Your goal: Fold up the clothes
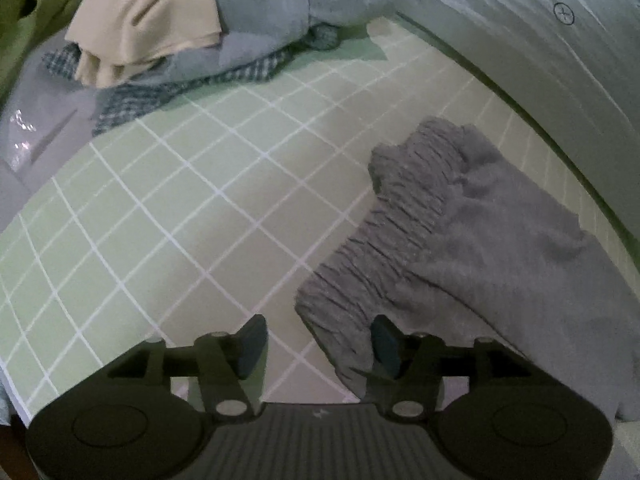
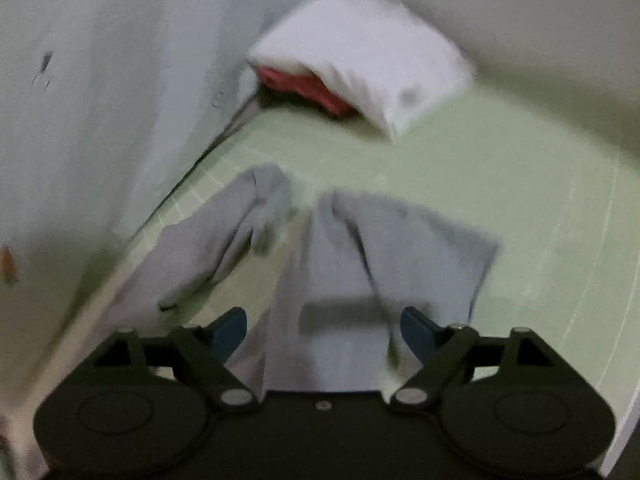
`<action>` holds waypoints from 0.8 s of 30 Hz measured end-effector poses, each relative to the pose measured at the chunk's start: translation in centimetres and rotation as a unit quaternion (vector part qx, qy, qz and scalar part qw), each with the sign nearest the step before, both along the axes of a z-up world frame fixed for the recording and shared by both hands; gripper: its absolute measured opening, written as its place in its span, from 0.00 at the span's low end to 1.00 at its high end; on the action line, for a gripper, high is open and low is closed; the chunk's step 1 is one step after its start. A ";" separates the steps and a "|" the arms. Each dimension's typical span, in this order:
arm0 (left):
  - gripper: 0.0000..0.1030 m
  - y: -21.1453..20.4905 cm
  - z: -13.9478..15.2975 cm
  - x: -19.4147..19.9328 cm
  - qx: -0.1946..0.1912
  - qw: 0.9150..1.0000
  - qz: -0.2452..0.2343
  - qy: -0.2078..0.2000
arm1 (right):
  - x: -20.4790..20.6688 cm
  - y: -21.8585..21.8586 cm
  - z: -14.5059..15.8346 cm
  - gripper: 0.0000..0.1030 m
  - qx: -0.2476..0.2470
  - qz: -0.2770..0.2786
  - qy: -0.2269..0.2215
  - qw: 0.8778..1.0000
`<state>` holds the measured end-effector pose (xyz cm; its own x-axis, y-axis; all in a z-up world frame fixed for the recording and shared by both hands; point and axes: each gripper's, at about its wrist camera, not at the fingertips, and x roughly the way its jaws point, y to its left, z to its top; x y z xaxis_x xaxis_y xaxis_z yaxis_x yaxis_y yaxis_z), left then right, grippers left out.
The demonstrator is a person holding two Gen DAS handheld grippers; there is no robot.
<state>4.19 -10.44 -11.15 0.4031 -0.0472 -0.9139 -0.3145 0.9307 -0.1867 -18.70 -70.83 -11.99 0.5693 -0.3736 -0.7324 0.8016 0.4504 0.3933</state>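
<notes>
On the bed (image 1: 224,208), we find both grippers, left (image 1: 318,346) and right (image 2: 324,330), spread and empty over the shorts (image 1: 460,240); flatten the waistband before folding.

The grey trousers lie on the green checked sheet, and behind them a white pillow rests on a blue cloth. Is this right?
Not quite. In the right wrist view the cloth under the white pillow is red, not blue. The grey trousers do lie on the green checked sheet.
</notes>
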 end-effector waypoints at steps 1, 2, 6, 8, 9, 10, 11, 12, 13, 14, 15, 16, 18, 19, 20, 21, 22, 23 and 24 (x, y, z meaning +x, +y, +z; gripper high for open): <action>0.59 0.1 -0.1 0.2 -0.008 1.000 0.000 0.001 | -0.4 0.2 -0.6 0.81 0.020 -0.005 -0.009 1.000; 0.60 0.1 -0.2 0.4 -0.013 1.000 0.002 0.001 | -0.5 0.3 -1.0 0.81 0.027 -0.007 -0.009 1.000; 0.59 0.0 -0.3 0.9 -0.026 0.999 0.015 -0.012 | -0.1 0.9 -2.9 0.80 0.041 -0.012 0.001 0.999; 0.56 0.0 -0.3 1.2 -0.035 0.999 0.019 -0.015 | 0.4 0.5 -3.6 0.75 0.043 -0.011 0.004 0.999; 0.49 -0.1 -0.3 1.4 -0.034 0.999 0.021 -0.016 | 0.7 0.4 -3.6 0.71 0.036 -0.009 0.008 0.999; 0.40 -0.2 -0.3 1.5 -0.027 0.999 0.021 -0.018 | 0.9 0.3 -3.7 0.62 0.028 -0.008 0.013 0.999; 0.18 -0.3 -0.2 1.5 -0.024 0.999 0.023 -0.021 | 1.2 0.1 -3.8 0.53 0.020 -0.006 0.017 1.000; 0.13 -0.2 -0.2 1.5 -0.029 0.999 0.027 -0.029 | 1.4 0.0 -3.8 0.30 0.016 -0.001 0.020 1.000; 0.09 -0.1 0.0 1.4 -0.032 0.998 0.032 -0.035 | 1.3 -0.2 -3.7 0.07 0.017 0.000 0.019 1.000; 0.08 0.1 0.2 1.3 -0.032 0.998 0.038 -0.040 | 1.3 -0.4 -3.6 0.03 0.019 -0.001 0.017 1.000; 0.08 0.3 0.4 1.1 -0.032 0.997 0.044 -0.045 | 0.9 -0.5 -3.3 0.03 0.013 -0.003 0.010 1.000; 0.08 0.5 0.8 0.9 -0.030 0.997 0.047 -0.051 | 0.5 -0.6 -2.9 0.02 0.007 -0.005 0.002 1.000; 0.08 1.2 2.3 0.1 -0.025 0.997 0.045 -0.063 | -0.4 -0.3 -1.6 0.02 -0.012 0.001 0.002 1.000; 0.08 1.6 3.2 -0.4 -0.025 0.996 0.046 -0.069 | -0.9 -0.1 -0.9 0.02 -0.021 0.005 0.002 1.000; 0.08 2.0 4.2 -0.9 -0.025 0.996 0.050 -0.075 | -1.6 0.3 0.2 0.02 -0.030 0.010 0.001 0.999; 0.08 2.4 5.1 -1.4 -0.026 0.995 0.057 -0.080 | -2.4 0.6 1.3 0.02 -0.039 0.015 0.000 0.999; 0.08 2.8 6.1 -1.9 -0.026 0.994 0.063 -0.086 | -3.2 1.0 2.4 0.02 -0.048 0.021 -0.001 0.999; 0.07 3.1 7.1 -2.2 -0.026 0.993 0.071 -0.092 | -3.6 1.4 3.4 0.02 -0.056 0.026 -0.001 0.998; 0.07 3.3 8.0 -2.2 -0.027 0.992 0.077 -0.101 | -4.0 1.7 4.4 0.02 -0.063 0.030 -0.002 0.998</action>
<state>1.99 -7.10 -3.14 0.5841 -0.0176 -0.8115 -0.4026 0.8619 -0.3085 -22.74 -69.12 -7.61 0.5960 -0.4280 -0.6794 0.7701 0.5442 0.3328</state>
